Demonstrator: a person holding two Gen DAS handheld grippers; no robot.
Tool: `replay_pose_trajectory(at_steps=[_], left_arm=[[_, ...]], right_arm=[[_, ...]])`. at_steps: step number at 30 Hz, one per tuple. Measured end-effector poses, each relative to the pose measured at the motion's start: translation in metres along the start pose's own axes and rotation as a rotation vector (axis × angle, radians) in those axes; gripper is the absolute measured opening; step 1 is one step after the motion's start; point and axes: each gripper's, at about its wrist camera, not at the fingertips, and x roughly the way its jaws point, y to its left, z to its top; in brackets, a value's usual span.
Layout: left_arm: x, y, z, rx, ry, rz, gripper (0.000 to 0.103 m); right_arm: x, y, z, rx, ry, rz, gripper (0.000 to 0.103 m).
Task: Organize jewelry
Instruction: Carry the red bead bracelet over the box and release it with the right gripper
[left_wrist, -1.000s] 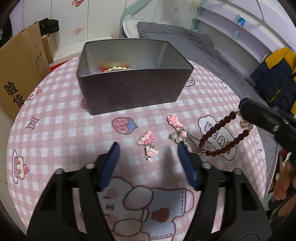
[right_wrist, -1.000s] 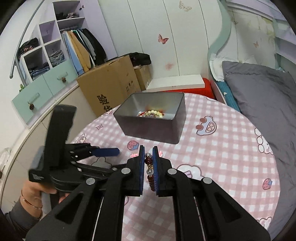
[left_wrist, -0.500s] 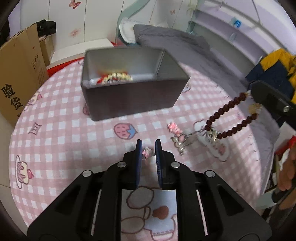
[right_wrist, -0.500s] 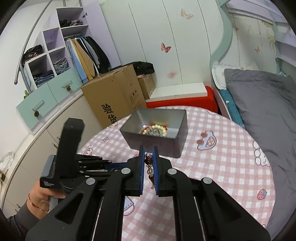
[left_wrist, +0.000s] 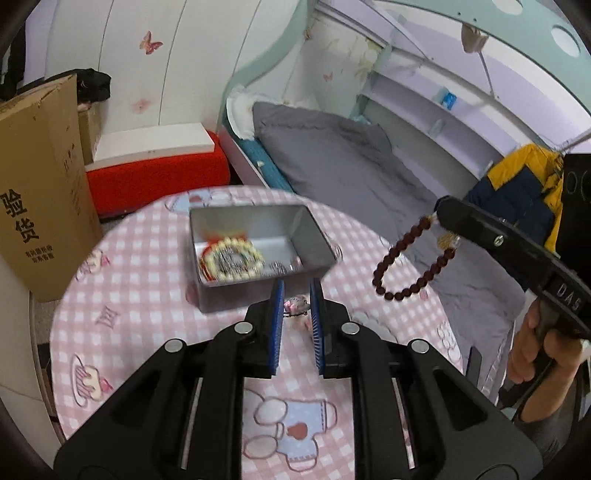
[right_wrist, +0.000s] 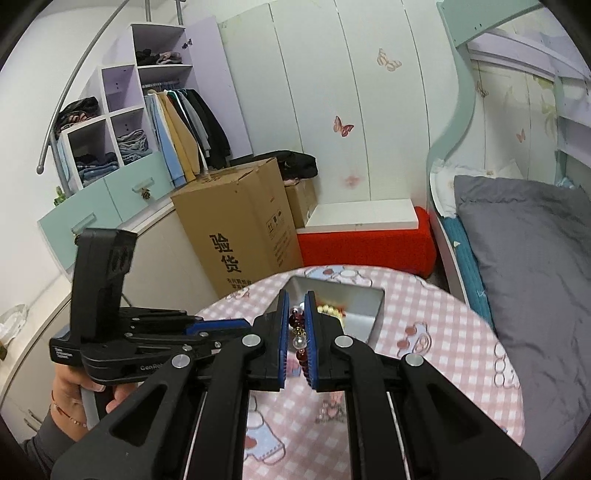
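My left gripper (left_wrist: 296, 295) is shut on a small pink charm (left_wrist: 295, 305) and holds it above the table, just in front of the grey metal box (left_wrist: 314, 240). The box holds a yellow bead bracelet (left_wrist: 232, 258) and other pieces. My right gripper (right_wrist: 296, 314) is shut on a dark red bead bracelet (right_wrist: 297, 321), which hangs as a loop in the left wrist view (left_wrist: 410, 266), to the right of the box. Another pink charm (right_wrist: 332, 410) lies on the pink checked tablecloth (right_wrist: 424, 350), blurred.
The round table (left_wrist: 129, 314) stands beside a cardboard carton (left_wrist: 40, 192) on the left and a bed with a grey quilt (left_wrist: 351, 166) on the right. A red bench (right_wrist: 362, 240) is behind the table. The box shows in the right wrist view (right_wrist: 362, 306).
My left gripper closed on the pink charm and lifted it off the table towards the box. My right gripper rose higher with the dark red bracelet.
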Motion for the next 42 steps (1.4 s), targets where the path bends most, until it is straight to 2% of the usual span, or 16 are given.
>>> replay_pose_trajectory(at_steps=[8,17,25,33,34,37,42], left_arm=[[0.026,0.021,0.025,-0.035,0.002,0.044,0.014],[0.073,0.032,0.029,-0.032,0.06,0.095,0.014],[0.092,0.035,0.021,-0.032,0.091,0.102,0.014],[0.09,0.034,0.018,-0.042,0.096,0.117,0.016],[0.09,0.033,0.017,-0.042,0.097,0.117,0.021],[0.083,0.03,0.016,-0.039,0.073,0.13,0.059],[0.068,0.023,0.011,-0.017,0.051,0.136,0.059]], right_arm=[[0.04,-0.002,0.009,-0.006,0.002,-0.044,0.007],[0.087,-0.021,-0.008,0.01,0.068,-0.089,0.007],[0.103,-0.031,-0.022,0.03,0.119,-0.092,0.007],[0.1,-0.033,-0.026,0.056,0.129,-0.082,0.009],[0.099,-0.033,-0.026,0.056,0.127,-0.084,0.009],[0.092,-0.033,-0.026,0.061,0.124,-0.081,0.011],[0.07,-0.035,-0.028,0.065,0.105,-0.074,0.013]])
